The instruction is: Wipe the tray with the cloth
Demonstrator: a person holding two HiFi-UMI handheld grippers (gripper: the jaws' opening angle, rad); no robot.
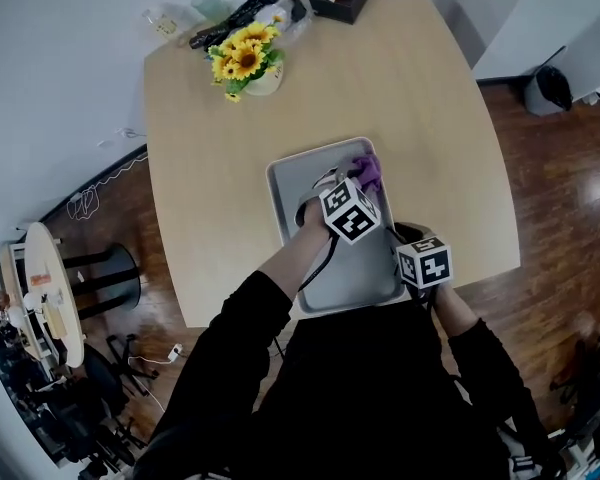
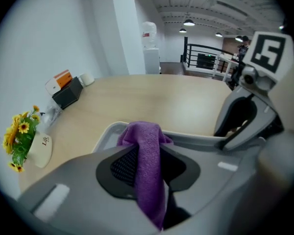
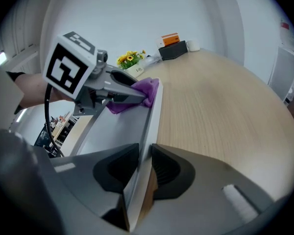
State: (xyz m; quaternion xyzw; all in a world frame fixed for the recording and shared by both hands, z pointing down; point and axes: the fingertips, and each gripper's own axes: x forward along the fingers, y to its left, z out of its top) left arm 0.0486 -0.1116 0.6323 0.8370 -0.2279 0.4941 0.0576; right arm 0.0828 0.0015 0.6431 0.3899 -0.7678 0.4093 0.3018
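Purple cloth (image 2: 148, 153) pinched in left fingers (image 2: 120, 166) | tray (image 3: 155, 112) rim between right fingers (image 3: 170, 172)

Purple cloth (image 1: 368, 171) at grey tray (image 1: 290, 173) corner

1. My left gripper (image 1: 348, 175) is over the far right corner of the tray (image 1: 283, 200), at the purple cloth (image 1: 369, 171).
2. My right gripper (image 1: 408, 236) is at the tray's right rim.
3. Sunflowers (image 1: 245, 56) stand far back on the table (image 1: 430, 118).

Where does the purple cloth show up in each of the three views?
Head view: cloth at the tray's far right corner.
Left gripper view: cloth at centre, pinched between the jaws.
Right gripper view: cloth upper middle, at the tray's far end.
Shared landmark: sunflowers, in all three.
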